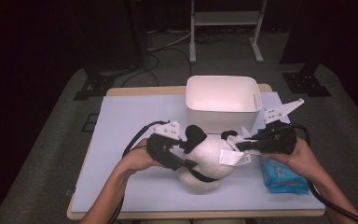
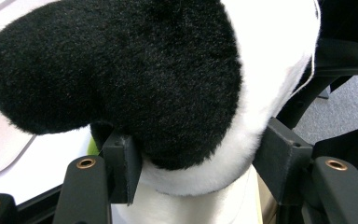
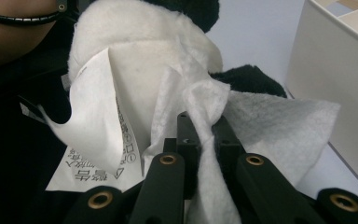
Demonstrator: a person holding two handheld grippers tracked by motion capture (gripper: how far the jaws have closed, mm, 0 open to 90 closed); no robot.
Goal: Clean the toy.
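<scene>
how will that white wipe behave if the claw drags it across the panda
Likely floppy: the wipe bunches and folds where the right claw pinches it. Probably very light, since its free edges hang loose. It may snag rather than slide on the fuzzy panda.

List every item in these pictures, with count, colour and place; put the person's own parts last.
Soft black-and-white plush panda toy: one, middle of the table, with a white printed care label on its right side.
White wet wipe: one, white, pinched against the panda.
White rectangular plastic bin: one, white, back of the table.
Blue wet-wipe packet: one, blue, right front, under the right hand.
Light blue table mat: one, covering the tabletop.
Left tool: one, black, jaws clamped on the panda.
Right tool: one, black, shut on the wipe.
Forearms: two, from the bottom edge.
</scene>
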